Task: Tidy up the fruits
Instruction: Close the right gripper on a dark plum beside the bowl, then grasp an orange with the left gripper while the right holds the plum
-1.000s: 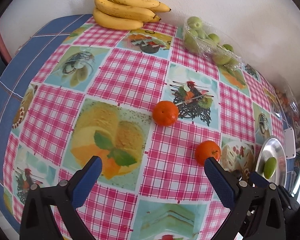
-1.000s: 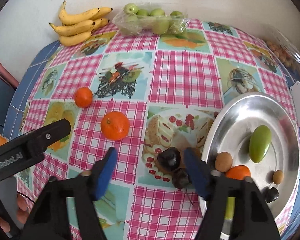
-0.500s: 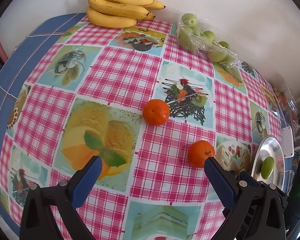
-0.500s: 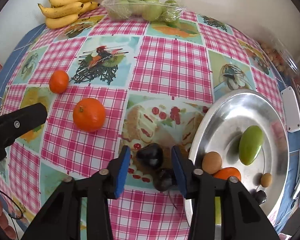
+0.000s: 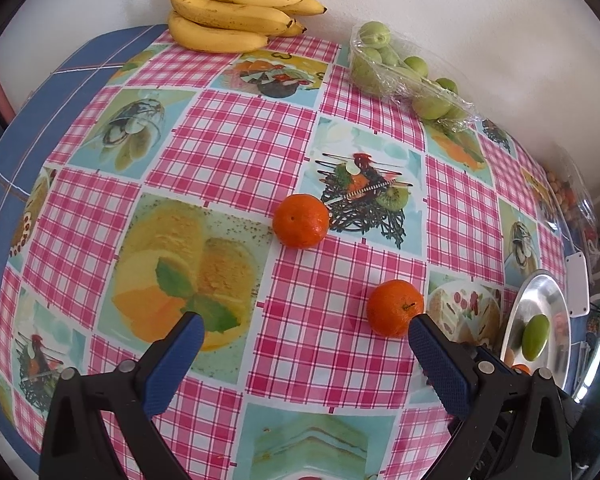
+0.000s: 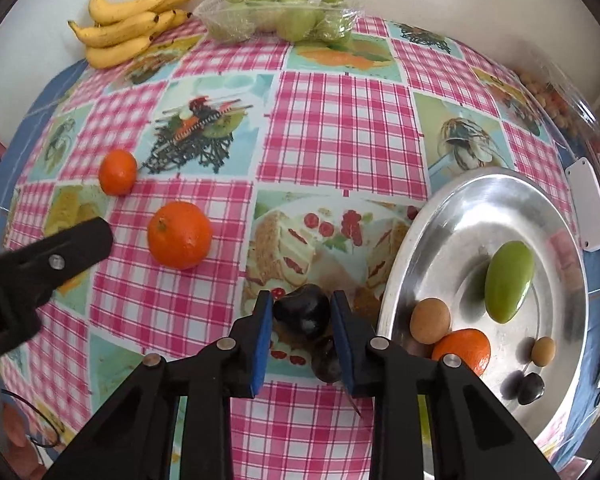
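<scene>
The metal tray (image 6: 480, 200), at four o'clock on the table, already holds several fruits. Two oranges (image 6: 179, 235) at nine o'clock remain loose. The right gripper (image 6: 302, 312) is closing onto a dark fruit (image 6: 302, 311) beside the tray's rim; the left gripper (image 5: 304, 332) hovers spread wide, empty. Open cloth lies between.

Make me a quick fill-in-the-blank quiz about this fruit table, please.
1. The right gripper is closing on a dark ____.
2. The metal tray holds one long ____ fruit.
3. ____ oranges lie loose on the tablecloth.
4. The bananas lie beside a clear bag of green ____.

Missing words: plum; green; Two; apples
</scene>
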Available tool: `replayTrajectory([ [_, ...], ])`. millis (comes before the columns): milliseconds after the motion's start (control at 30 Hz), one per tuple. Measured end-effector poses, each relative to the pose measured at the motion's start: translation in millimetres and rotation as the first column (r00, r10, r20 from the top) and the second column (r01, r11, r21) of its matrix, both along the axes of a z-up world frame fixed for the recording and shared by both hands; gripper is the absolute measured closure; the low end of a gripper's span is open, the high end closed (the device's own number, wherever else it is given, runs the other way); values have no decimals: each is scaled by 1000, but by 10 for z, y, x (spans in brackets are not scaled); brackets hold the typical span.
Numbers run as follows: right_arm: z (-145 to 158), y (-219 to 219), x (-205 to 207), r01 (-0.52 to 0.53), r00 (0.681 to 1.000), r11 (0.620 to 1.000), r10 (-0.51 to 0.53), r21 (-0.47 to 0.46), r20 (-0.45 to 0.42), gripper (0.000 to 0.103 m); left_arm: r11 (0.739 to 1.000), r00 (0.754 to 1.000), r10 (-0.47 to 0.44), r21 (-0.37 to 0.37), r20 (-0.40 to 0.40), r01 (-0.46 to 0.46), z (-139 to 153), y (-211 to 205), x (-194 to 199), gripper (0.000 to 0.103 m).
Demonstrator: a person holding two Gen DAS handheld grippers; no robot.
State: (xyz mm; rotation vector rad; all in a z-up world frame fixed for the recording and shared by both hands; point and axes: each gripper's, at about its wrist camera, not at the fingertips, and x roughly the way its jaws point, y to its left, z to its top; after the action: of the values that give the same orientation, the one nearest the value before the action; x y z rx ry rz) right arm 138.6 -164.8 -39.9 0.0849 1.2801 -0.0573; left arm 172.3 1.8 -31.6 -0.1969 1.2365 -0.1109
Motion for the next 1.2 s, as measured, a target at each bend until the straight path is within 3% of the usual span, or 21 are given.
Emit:
replayTrajectory([
  [233,123,-33,-3,9,999,998,-12,63,42,73,997,998,50,-50,-36,-52,-84,-4,19,2],
  [333,141,-64,35,20,999,995,-24,97,46,73,997,999,37,-67,-32,-39,-95,-54,32,11],
  [567,170,-100,13,32,997,992,-39,122,60,73,990,999,9,-137,-34,-14,-145,-242,89,21],
  [667,164,-116,-2,33,997,991,-41,133,59,73,987,999,19,-161,-40,-25,-194,-297,101,32],
  [867,167,-170,-16,42,997,988,-52,145,60,73,988,999,11,-155,-35,-16,-239,-401,120,44],
  [967,171,-192,-17,53,996,987,-63,154,60,73,986,1000,0,-169,-24,-4,-243,-448,130,59],
  [1200,239,-248,-37,64,994,985,-76,158,73,73,985,1000,-4,-172,-7,3,-150,-496,80,61],
])
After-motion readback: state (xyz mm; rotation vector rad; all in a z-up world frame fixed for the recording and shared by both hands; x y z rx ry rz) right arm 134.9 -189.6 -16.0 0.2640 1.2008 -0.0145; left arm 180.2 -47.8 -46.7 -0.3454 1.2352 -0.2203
